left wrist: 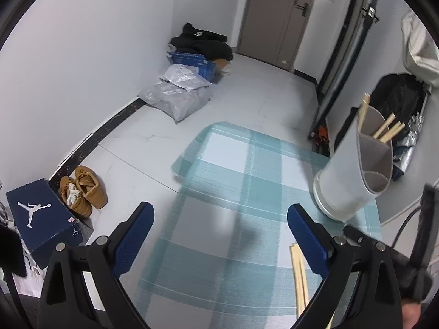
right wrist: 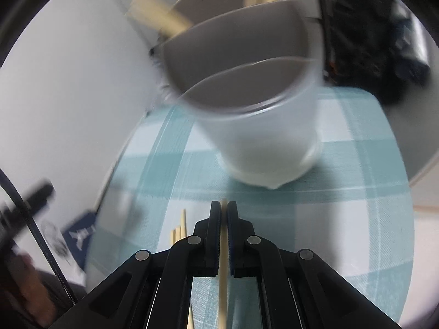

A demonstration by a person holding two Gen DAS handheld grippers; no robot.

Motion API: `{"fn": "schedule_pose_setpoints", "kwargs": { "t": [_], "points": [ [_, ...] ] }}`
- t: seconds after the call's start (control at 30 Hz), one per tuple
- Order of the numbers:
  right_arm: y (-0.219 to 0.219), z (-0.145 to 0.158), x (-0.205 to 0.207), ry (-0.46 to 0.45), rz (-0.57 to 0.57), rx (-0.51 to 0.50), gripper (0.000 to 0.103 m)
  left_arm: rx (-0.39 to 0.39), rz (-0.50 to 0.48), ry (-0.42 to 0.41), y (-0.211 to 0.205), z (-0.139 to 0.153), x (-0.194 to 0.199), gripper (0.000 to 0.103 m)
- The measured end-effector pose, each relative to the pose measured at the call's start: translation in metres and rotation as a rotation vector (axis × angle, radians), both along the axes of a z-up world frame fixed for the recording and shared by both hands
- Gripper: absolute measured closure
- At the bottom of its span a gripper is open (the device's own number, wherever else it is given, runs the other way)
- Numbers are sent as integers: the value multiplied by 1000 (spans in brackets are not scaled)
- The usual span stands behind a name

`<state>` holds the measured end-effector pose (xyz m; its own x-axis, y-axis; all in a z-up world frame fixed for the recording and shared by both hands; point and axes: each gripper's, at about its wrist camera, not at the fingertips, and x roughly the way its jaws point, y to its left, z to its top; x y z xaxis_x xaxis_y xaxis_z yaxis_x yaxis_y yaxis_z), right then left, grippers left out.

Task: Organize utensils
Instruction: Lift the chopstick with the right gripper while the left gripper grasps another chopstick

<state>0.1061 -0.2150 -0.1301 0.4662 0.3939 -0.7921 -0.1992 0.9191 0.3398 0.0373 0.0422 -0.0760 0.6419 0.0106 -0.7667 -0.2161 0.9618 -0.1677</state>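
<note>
Starting on the left: your left tool [left wrist: 219, 235] is hanging wide apart over the checked cloth [left wrist: 219, 178] on the worktop, nothing between its blue pads [left wrist: 134, 238]. Just beside its right finger, loose chopsticks [left wrist: 297, 271] are lying on the cloth, partly cut off behind the tool body, so I can't count them. Off the worktop there's a shoe box [left wrist: 41, 216] and a pair of tan shoes [left wrist: 82, 189] sitting on the floor, no concern of yours.

Moving right, the white holder [left wrist: 354, 170] is standing on the cloth near the worktop's far right edge, with a few chopsticks already poking out of its back compartment.

Your right tool [right wrist: 223, 213] is pinched tight on a single chopstick [right wrist: 222, 263], which is running lengthwise between the fingers with only its tip peeking out front. The divided holder [right wrist: 255, 109] is sitting right ahead of it in that view.

Handling-wise, that stick is looking light, stiff and smooth, so I'd guess it can pivot or slide if you're gripping near one end; mid-length should be steadier. The holder seems light too and could tip if you're bumping the rim.

The right view is pretty motion-blurred, so which compartment is nearest is hard to call, and the chopstick's rear end is hidden under the tool.
</note>
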Motion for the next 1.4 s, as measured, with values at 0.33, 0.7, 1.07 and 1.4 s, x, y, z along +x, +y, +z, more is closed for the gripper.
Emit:
{"fn": "schedule_pose_setpoints", "kwargs": {
  "t": [0.33, 0.7, 1.07, 1.4],
  "points": [
    [-65, 17, -8, 14, -132, 230, 99, 16, -123, 141, -36, -28, 7, 7],
    [-118, 9, -14, 24, -242, 341, 99, 100, -262, 339, -73, -68, 2, 7],
    [-125, 21, -18, -17, -247, 346, 99, 71, -230, 396, -69, -78, 8, 7],
    [-125, 23, -19, -21, -246, 345, 99, 68, -238, 405, -69, -81, 11, 7]
  ]
}}
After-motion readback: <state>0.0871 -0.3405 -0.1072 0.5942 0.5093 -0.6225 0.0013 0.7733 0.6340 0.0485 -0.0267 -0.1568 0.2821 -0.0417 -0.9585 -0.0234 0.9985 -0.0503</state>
